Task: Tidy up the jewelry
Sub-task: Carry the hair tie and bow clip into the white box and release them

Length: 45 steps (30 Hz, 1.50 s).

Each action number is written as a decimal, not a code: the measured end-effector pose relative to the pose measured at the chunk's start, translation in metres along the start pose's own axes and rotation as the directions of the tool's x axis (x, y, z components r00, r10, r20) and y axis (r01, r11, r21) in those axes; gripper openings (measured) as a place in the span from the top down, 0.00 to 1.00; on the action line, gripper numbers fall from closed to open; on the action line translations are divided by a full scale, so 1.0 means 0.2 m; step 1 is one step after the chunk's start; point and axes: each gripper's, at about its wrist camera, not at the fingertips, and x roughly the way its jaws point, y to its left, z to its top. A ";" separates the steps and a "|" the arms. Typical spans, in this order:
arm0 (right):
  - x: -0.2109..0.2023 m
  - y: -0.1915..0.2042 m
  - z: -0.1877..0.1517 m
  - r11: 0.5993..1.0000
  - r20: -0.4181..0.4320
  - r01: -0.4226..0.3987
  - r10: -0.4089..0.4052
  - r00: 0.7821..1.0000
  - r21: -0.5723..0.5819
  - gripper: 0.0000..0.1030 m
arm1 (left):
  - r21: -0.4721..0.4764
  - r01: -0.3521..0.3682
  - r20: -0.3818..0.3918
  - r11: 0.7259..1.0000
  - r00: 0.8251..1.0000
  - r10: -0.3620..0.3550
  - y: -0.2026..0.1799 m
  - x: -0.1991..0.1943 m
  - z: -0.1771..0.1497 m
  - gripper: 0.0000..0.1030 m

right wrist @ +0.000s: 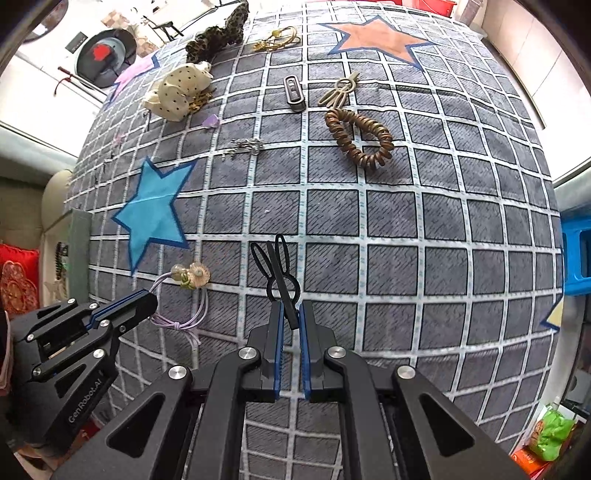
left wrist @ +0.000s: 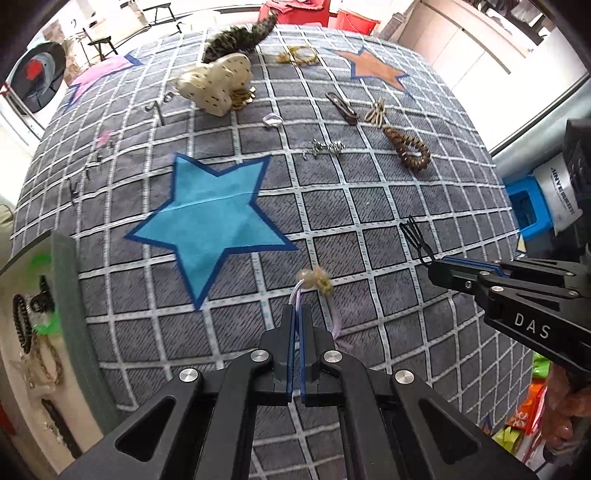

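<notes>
My left gripper (left wrist: 297,308) is shut on the lilac cord of a hair tie with pale flower beads (left wrist: 316,279); it also shows in the right wrist view (right wrist: 192,275) beside the left gripper (right wrist: 149,301). My right gripper (right wrist: 291,310) is shut on a black rabbit-shaped hair clip (right wrist: 277,271), seen also in the left wrist view (left wrist: 417,240) at the right gripper (left wrist: 432,267). Both items hang just above the grey checked cloth (right wrist: 406,221). A jewelry box (left wrist: 40,332) with several pieces stands at the left.
On the cloth lie a brown coil hair tie (right wrist: 360,138), a brown clip (right wrist: 293,94), a gold hand-shaped clip (right wrist: 340,90), a silver piece (right wrist: 245,144), a dotted cream scrunchie (right wrist: 177,92), a leopard scrunchie (right wrist: 216,35) and a gold piece (right wrist: 277,40). A blue stool (right wrist: 578,254) stands at right.
</notes>
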 end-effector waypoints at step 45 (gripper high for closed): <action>0.10 1.49 -0.15 0.857 -0.169 -0.194 0.127 0.977 -0.477 0.92 | -0.477 -0.084 0.074 0.875 0.988 0.135 1.04 -0.54 -0.85 0.97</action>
